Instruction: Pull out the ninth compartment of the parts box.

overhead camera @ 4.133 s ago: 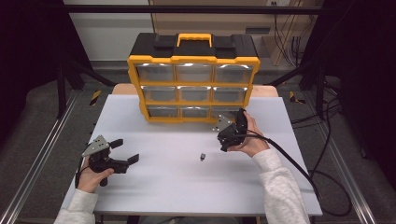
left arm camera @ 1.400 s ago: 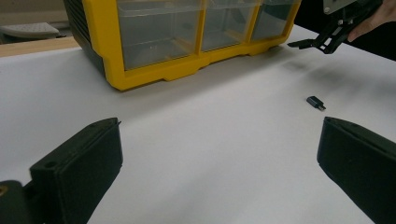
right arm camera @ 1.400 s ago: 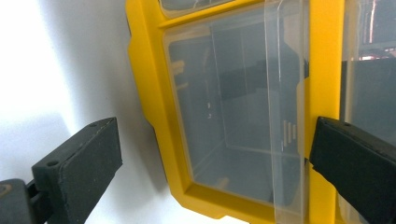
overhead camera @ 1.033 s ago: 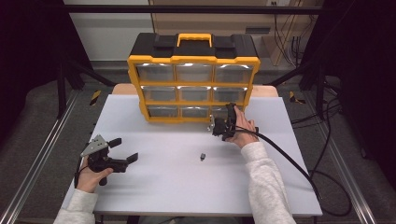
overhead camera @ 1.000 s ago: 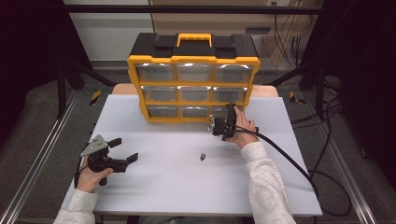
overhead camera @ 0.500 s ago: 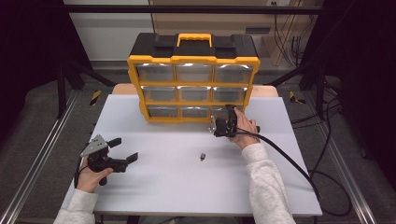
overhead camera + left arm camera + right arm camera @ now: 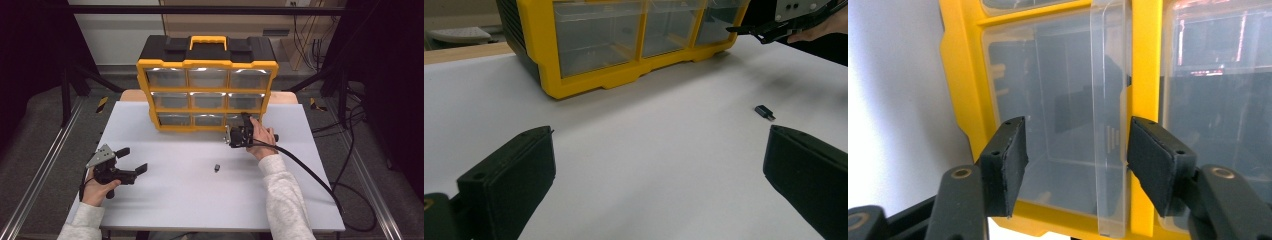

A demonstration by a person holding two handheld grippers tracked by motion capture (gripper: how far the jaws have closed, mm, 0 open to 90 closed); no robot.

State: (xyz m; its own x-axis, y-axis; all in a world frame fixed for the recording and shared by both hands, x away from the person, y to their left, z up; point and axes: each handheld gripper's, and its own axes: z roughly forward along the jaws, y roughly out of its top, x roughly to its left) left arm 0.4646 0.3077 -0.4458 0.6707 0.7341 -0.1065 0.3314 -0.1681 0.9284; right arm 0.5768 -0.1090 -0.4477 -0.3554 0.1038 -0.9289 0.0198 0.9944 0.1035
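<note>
On the white tabletop, seen from the high view, a yellow organizer stands upright at the far edge with its clear drawers facing the person, so each can be pulled toward them. The right gripper is turned on its side and pushed up to the bottom-right drawer, a pose that suits grasping the drawer's front lip. The left gripper rests low near the left edge, well apart from the organizer, apparently parked while the other hand works. A small dark part lies alone on the tabletop between the two hands, probably waiting to go into a drawer.

From the left gripper view, its jaws stand spread wide with nothing between them, only bare tabletop. The part lies ahead to the right, and the organizer fills the top, with the right gripper at its far corner.

From the right gripper view, the jaws have just been closing and now straddle the drawer's clear pull tab. The tab sits between the pads, nearer the right one; a gap shows on the left side, and I cannot tell whether the right pad touches it. So the tab is bracketed, not yet pinched. The roll of the hand matches the tab's line here, which is why the drawer looks sideways.
</note>
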